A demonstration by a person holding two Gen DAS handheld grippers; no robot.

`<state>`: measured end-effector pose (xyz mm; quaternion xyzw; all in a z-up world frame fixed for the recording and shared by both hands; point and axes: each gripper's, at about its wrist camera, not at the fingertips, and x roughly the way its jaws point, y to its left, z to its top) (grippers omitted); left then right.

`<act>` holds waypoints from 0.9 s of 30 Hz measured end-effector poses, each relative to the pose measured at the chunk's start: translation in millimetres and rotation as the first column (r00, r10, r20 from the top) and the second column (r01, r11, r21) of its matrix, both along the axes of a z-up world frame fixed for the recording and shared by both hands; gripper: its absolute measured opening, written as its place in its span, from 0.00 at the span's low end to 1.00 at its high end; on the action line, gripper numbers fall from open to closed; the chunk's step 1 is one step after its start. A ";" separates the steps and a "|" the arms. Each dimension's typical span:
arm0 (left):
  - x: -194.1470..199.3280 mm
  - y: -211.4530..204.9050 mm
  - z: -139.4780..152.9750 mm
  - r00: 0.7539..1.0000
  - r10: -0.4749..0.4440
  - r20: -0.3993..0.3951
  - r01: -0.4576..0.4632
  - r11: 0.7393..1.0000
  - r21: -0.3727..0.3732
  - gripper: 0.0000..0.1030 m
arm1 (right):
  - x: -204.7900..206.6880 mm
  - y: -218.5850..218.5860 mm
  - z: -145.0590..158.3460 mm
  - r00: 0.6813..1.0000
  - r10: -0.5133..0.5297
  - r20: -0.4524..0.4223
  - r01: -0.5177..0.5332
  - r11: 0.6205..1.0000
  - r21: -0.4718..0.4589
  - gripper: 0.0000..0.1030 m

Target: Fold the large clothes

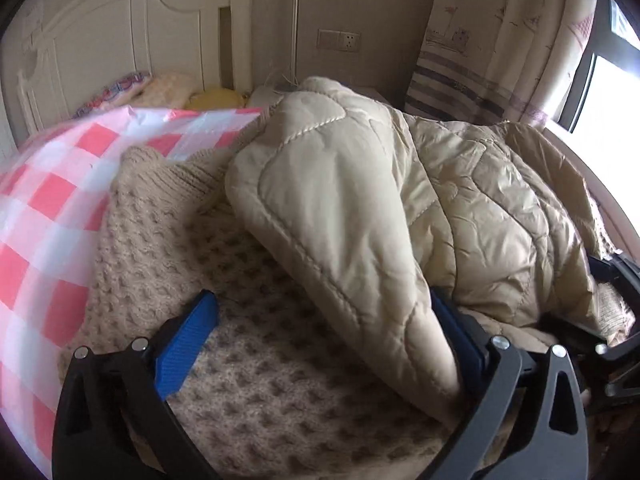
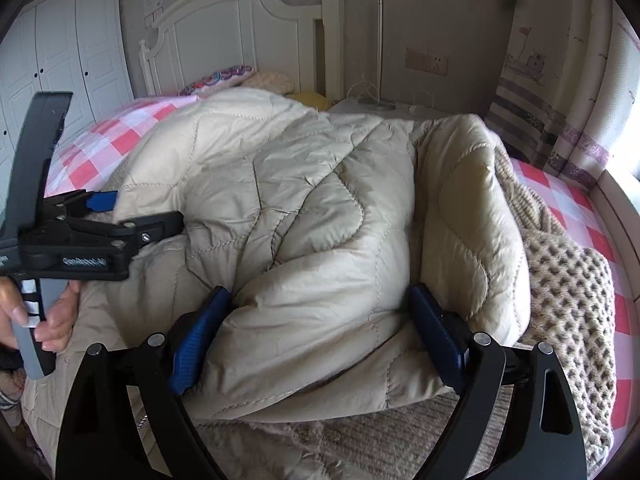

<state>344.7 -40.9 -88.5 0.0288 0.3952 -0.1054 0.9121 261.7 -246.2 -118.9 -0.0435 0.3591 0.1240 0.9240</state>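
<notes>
A beige quilted jacket (image 2: pixel 304 184) lies bunched on a tan knit sweater (image 2: pixel 572 292) on the bed. In the right wrist view my right gripper (image 2: pixel 318 292) holds a thick fold of the jacket, with both blue pads (image 2: pixel 200 336) pressed into its sides. My left gripper (image 2: pixel 140 210) hovers at the jacket's left edge, held by a hand (image 2: pixel 52 320). In the left wrist view my left gripper (image 1: pixel 322 296) stands wide open over the knit sweater (image 1: pixel 248 360). A fold of the jacket (image 1: pixel 340 208) leans against only its right finger.
The bed has a pink and white checked cover (image 1: pixel 44 208), with pillows (image 2: pixel 224 76) at a white headboard (image 2: pixel 248 24). A curtain (image 2: pixel 560 80) and a bright window (image 1: pixel 608 96) are on the right. A white wardrobe (image 2: pixel 60 52) stands at the left.
</notes>
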 end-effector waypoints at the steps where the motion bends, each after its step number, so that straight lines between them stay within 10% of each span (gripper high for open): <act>1: -2.4 -3.9 0.1 1.000 0.004 0.010 -0.004 1.000 0.025 0.98 | -3.5 -1.7 4.6 1.000 -0.004 0.018 0.004 1.000 0.017 0.82; 8: -6.2 -8.9 -2.1 1.000 0.012 0.017 -0.013 0.999 0.049 0.98 | 26.2 -30.5 58.6 0.990 -0.082 0.117 0.065 0.988 0.142 0.81; 12: -5.2 -7.4 -2.5 1.000 0.012 0.017 -0.013 0.999 0.049 0.98 | 92.0 -41.2 41.5 0.992 -0.124 0.009 0.124 0.991 0.056 0.81; 15: -5.3 -6.1 -3.9 1.000 0.011 0.015 -0.012 0.999 0.043 0.98 | 134.5 -66.7 -9.8 0.962 -0.152 -0.227 0.185 0.974 0.132 0.83; 22: -4.5 -3.9 -4.5 1.000 0.009 0.007 -0.009 0.999 0.033 0.98 | 96.2 -71.2 17.5 0.935 -0.322 -0.146 0.339 0.935 0.105 0.81; 27: -3.9 -3.4 -4.2 1.000 0.007 0.006 -0.008 1.000 0.030 0.98 | 30.5 -27.8 51.0 0.986 -0.160 0.038 0.156 0.983 0.095 0.84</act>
